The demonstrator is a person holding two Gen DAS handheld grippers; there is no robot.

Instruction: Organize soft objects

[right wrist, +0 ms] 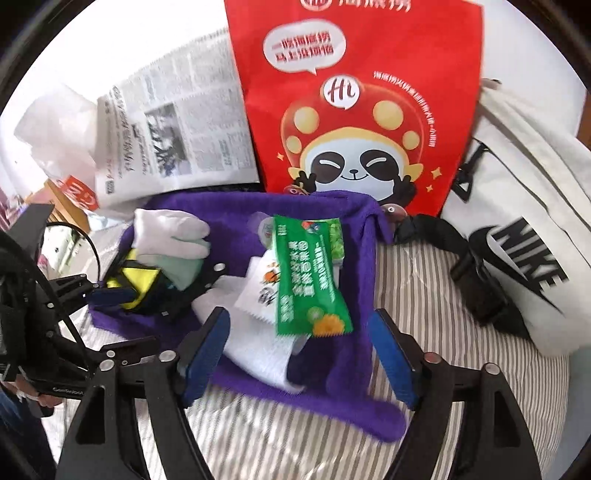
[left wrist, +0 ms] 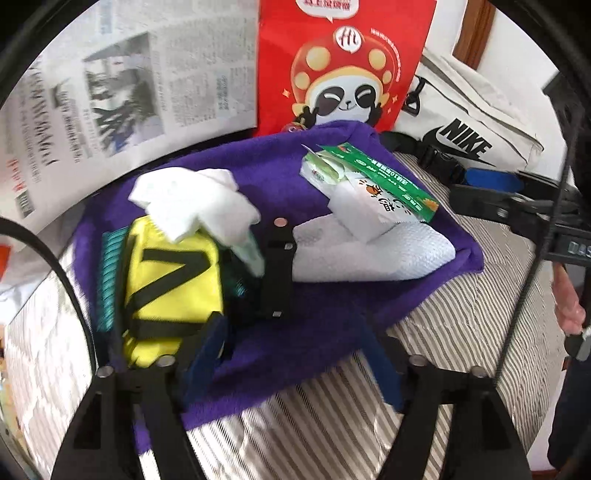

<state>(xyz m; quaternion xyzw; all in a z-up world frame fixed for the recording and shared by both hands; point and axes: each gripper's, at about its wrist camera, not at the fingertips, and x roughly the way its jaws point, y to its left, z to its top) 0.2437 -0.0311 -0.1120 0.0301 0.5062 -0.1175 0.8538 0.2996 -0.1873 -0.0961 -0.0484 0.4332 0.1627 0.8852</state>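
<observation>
A striped grey-and-white bedsheet (right wrist: 424,280) covers the surface in the foreground, lit by bright, even daylight. At its far side a red paper bag with a cartoon panda (right wrist: 354,110) stands upright, with a spread newspaper (left wrist: 129,85) leaning to its left and a white Nike bag (right wrist: 524,240) slumped to its right. Behind them runs a plain white wall (left wrist: 517,44), crossed by a strip of brown wooden trim (left wrist: 476,29).

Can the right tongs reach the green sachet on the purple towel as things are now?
Probably yes. The right tongs stand open, nothing between them, and the green sachet lies on top of the white packets on the purple towel, uncovered, just ahead of the tips.
</observation>
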